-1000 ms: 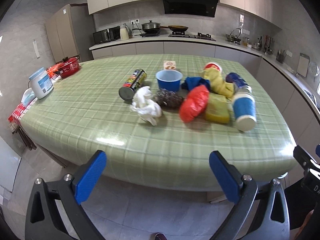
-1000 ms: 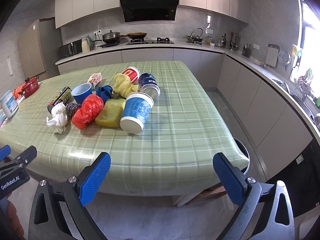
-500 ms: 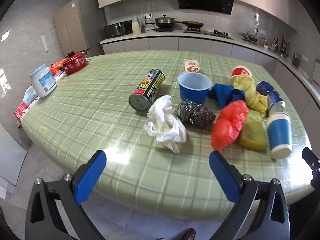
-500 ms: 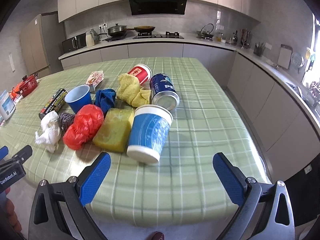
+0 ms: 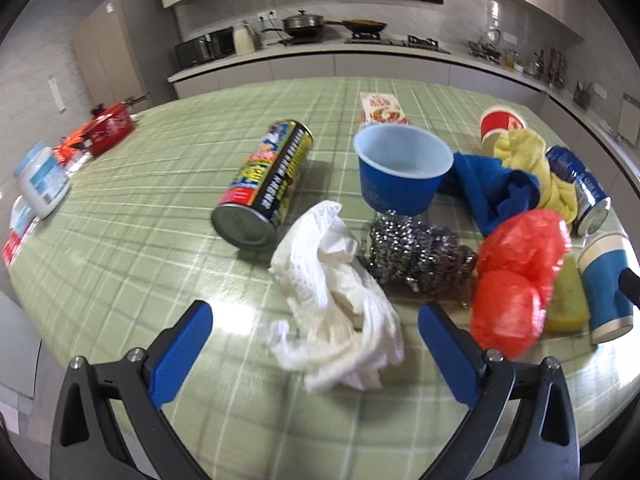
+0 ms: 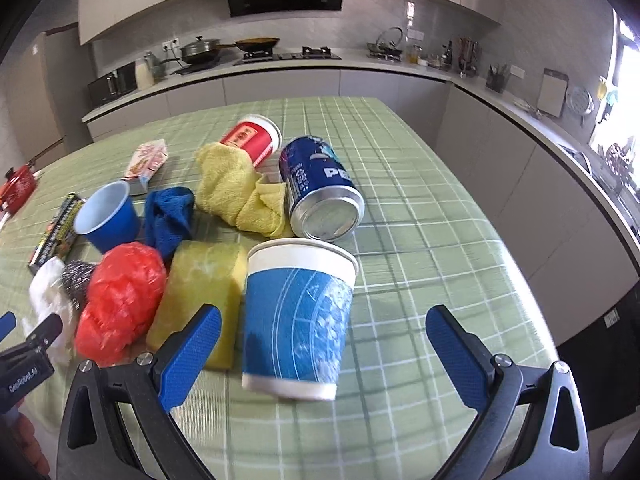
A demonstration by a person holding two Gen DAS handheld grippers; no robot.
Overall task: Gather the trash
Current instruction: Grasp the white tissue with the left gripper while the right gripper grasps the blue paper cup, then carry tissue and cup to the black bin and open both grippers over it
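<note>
Trash lies clustered mid-table — left gripper point(image 5: 314, 344) gapes around the crumpled tissue point(image 5: 336, 304), right gripper point(image 6: 326, 354) gapes before the tipped blue paper cup point(image 6: 298, 316) — so probably squeeze each gently.

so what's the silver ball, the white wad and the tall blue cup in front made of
Silver ball: looks like coiled steel wire, a scouring pad, with shiny tangled loops.
White wad: seems to be tissue or paper towel, matte, crumpled, with a dotted embossing.
Tall blue cup: probably paper, with a matte printed wall and a rolled white rim.
</note>
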